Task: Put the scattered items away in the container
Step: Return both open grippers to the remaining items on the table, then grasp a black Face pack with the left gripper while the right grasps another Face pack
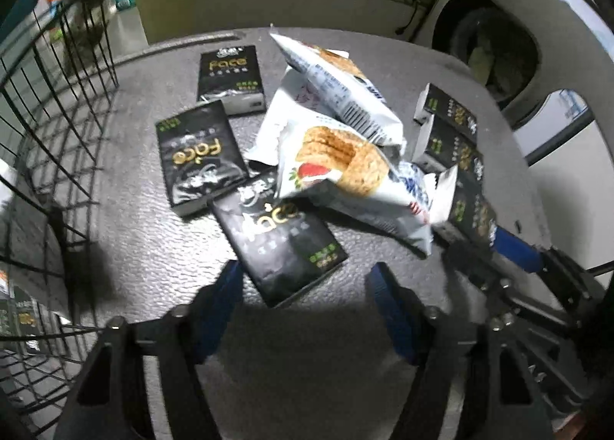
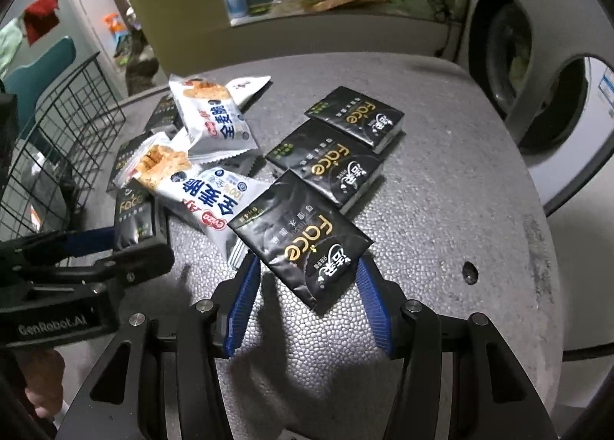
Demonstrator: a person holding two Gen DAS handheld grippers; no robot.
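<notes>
Tissue packs, glossy black with gold "Face" lettering, are lying mid-frame on the grey table (image 2: 441, 187). The left gripper (image 1: 307, 282) is straddling one pack (image 1: 280, 244), pads apart from it; the right gripper (image 2: 307, 279) is likewise bracketing a crinkled pack (image 2: 303, 236), not squeezing.

1. "Face" in gold on the black tissue pack (image 2: 303, 236) lying between the right gripper's fingers (image 2: 243, 286)
2. "Face" on the two black packs (image 2: 326, 167) beyond it
3. "100%" and "Ciba" on the white biscuit packet (image 2: 203, 198) left of those fingers
4. "GenRobot.AI" on the left gripper's body (image 2: 53, 321)
5. "Face" on the black pack (image 1: 276, 236) between the left gripper's fingers (image 1: 226, 286)
</notes>
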